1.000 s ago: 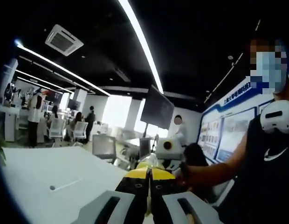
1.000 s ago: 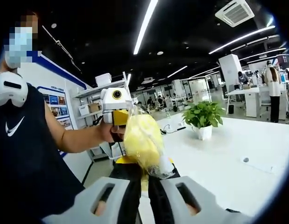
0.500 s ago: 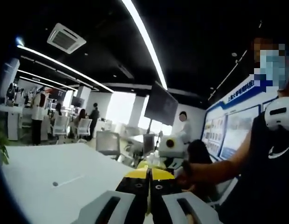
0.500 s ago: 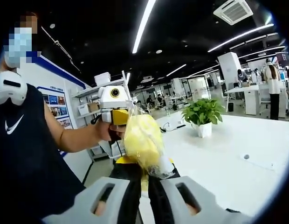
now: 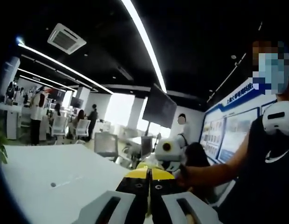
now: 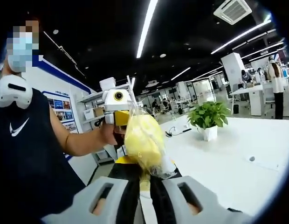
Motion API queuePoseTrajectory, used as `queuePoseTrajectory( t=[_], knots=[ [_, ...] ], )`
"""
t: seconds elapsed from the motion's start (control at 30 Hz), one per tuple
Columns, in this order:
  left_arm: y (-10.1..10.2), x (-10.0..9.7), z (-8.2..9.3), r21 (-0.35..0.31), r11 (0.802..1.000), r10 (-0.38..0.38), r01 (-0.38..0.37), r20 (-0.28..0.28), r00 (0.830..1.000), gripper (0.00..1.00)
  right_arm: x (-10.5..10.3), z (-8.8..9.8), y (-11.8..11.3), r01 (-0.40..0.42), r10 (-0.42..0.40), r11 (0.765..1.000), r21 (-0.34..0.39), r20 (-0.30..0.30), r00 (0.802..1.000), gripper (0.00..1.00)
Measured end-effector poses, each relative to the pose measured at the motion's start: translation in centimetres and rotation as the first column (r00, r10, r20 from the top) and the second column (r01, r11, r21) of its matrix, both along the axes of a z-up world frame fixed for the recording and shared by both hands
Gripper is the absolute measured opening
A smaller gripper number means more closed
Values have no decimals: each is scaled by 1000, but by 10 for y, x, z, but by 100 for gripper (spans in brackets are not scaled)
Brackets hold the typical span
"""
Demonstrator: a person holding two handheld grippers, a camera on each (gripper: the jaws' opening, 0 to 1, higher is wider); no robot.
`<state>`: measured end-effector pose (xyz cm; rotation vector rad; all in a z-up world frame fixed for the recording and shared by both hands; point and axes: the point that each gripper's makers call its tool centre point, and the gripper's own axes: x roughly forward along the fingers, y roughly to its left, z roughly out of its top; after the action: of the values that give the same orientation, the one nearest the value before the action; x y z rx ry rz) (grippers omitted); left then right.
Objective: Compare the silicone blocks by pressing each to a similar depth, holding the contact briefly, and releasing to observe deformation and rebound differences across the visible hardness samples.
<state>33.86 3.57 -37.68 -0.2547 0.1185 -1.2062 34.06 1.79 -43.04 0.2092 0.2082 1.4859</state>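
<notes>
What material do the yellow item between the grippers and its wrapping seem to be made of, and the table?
The yellow block looks like soft matte silicone or foam; its rounded, dull surface suggests this, though I cannot be sure. The wrapping seems thin clear plastic film: it is transparent, crinkled and glints. The table appears to be smooth white laminate with a faint sheen.

**Two facing cameras above the desk**

Both views are raised, level with the office ceiling lights. The left gripper view is aimed past the desk [image 5: 46, 168] edge toward the right gripper [image 5: 167, 156], seen close. The right gripper view is aimed back at the left gripper [image 6: 117, 109], equally near. The person [image 6: 28, 158] and desk are shared.
</notes>
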Motion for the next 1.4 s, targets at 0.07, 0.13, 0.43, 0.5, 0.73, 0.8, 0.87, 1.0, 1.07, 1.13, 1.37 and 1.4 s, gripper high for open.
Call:
queuePoseTrajectory(
  t=[0.07,0.13,0.43,0.5,0.73,0.8,0.87,1.0,1.07,1.13,1.37,1.4],
  knots=[
    [0,0,1,0,1000,4,-4,1,1000,0,0,1,1,5,-5,1000,0,1,1000,5],
    [1,0,3,-8,1000,7,-7,2,1000,0,0,3,2,7,-7,1000,7,-1,1000,6],
    [5,5,7,-8,999,42,-42,20,999,0,4,1,5,44,-42,999,-19,69,997,15],
    [6,6,8,-12,999,48,-48,21,999,0,4,1,6,48,-47,999,-11,65,997,23],
    [9,8,8,-19,999,50,-50,9,999,0,10,3,4,75,-75,997,13,36,997,50],
    [9,7,8,-19,999,49,-49,10,999,0,13,1,4,95,-95,995,7,47,994,60],
    [9,7,8,-24,999,46,-45,8,999,0,16,2,4,107,-108,994,15,48,993,69],
    [10,8,10,-31,999,45,-44,9,999,0,19,1,5,129,-130,992,15,64,989,84],
    [10,8,10,-35,998,45,-45,8,999,0,21,2,5,140,-142,990,21,69,988,91],
    [11,8,11,-37,998,46,-46,9,999,0,24,4,5,152,-154,988,35,83,985,96],
    [14,11,11,-42,998,55,-55,1,998,0,31,8,-1,191,-195,980,46,100,976,96],
    [15,11,12,-44,997,56,-56,1,998,0,33,8,-1,200,-203,979,43,106,973,96]
  ],
)
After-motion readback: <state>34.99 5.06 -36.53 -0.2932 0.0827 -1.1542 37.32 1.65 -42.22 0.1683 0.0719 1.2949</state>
